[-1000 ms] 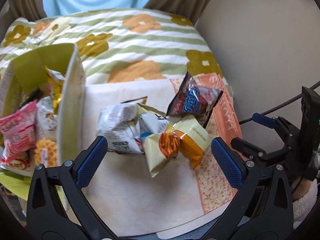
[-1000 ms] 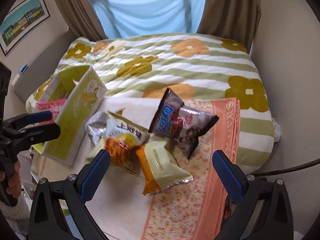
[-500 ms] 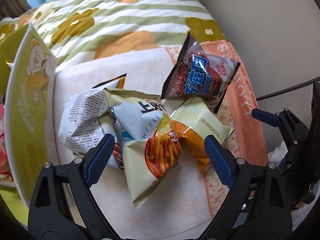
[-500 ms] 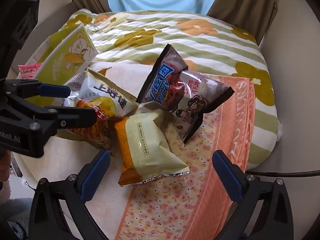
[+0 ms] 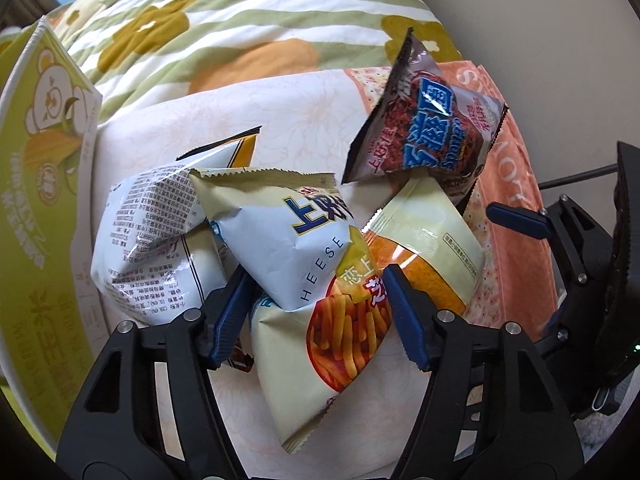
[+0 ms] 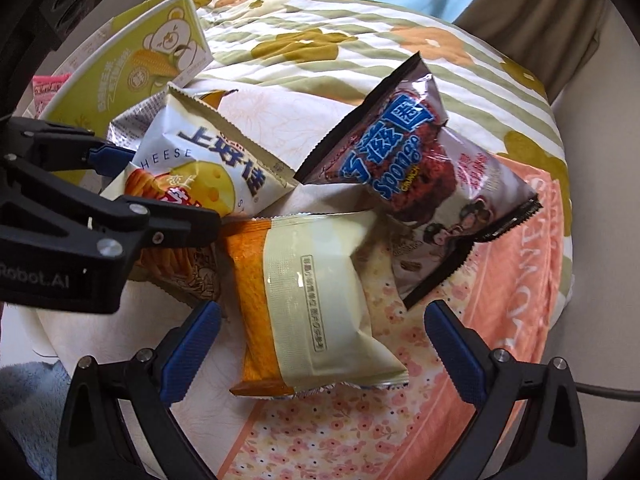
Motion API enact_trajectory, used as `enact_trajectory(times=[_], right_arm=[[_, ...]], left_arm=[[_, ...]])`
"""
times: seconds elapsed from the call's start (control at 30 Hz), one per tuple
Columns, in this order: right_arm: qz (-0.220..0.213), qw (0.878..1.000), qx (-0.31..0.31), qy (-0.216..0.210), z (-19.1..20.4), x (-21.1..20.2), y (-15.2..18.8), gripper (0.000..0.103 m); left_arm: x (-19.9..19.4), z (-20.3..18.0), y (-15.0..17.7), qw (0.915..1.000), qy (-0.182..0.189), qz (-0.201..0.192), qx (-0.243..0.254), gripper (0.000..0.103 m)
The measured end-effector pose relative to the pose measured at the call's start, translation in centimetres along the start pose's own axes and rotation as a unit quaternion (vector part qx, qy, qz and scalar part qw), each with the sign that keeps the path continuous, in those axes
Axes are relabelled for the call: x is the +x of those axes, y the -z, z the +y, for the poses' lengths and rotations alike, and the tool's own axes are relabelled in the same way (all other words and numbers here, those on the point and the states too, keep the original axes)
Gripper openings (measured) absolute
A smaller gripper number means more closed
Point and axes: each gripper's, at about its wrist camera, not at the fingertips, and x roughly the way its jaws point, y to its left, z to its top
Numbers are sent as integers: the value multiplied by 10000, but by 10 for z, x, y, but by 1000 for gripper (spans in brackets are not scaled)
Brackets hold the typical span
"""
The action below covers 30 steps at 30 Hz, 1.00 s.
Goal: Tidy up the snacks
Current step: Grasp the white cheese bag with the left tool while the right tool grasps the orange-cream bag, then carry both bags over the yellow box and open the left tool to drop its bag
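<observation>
Several snack bags lie in a heap on a cloth on the bed. My left gripper point(image 5: 314, 312) has its fingers closed in on the white cheese-stick bag point(image 5: 296, 256), pinching its middle; it also shows in the right wrist view point(image 6: 200, 184). My right gripper point(image 6: 320, 340) is open, its fingers on either side of the cream and orange bag point(image 6: 312, 304), which also shows in the left wrist view point(image 5: 432, 240). A brown Sponge Crunch bag point(image 6: 404, 176) leans behind. A white bag with printed text point(image 5: 148, 240) lies left of the cheese bag.
A green cardboard box point(image 5: 36, 208) with a bear picture stands at the left, pink packets point(image 6: 48, 84) inside it. The snacks rest on a white and orange floral cloth point(image 6: 500, 300) over a striped flower quilt point(image 5: 256, 12). A wall is at the right.
Both grippers moved forward and down to the heap. The left gripper's jaws narrowed from wide open onto the cheese-stick bag. The right gripper stayed open and came around the cream and orange bag.
</observation>
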Motion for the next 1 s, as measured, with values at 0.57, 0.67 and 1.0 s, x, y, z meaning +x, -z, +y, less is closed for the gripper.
enact_trajectory(times=[0.57,0.67,1.0], right_arm=[[74,9999,-74,-88,6,14,-4,99],[90,9999,-19,-94,7,17,-3,95],[49,9999,122,-70,7,14,6,63]], left_arm=[[-12,-1,5,9997,-134,-137,165,43],[-14,1,7,9997,-109,-166,127,42],[-31,-3,17,9992,-177,-288,223,42]])
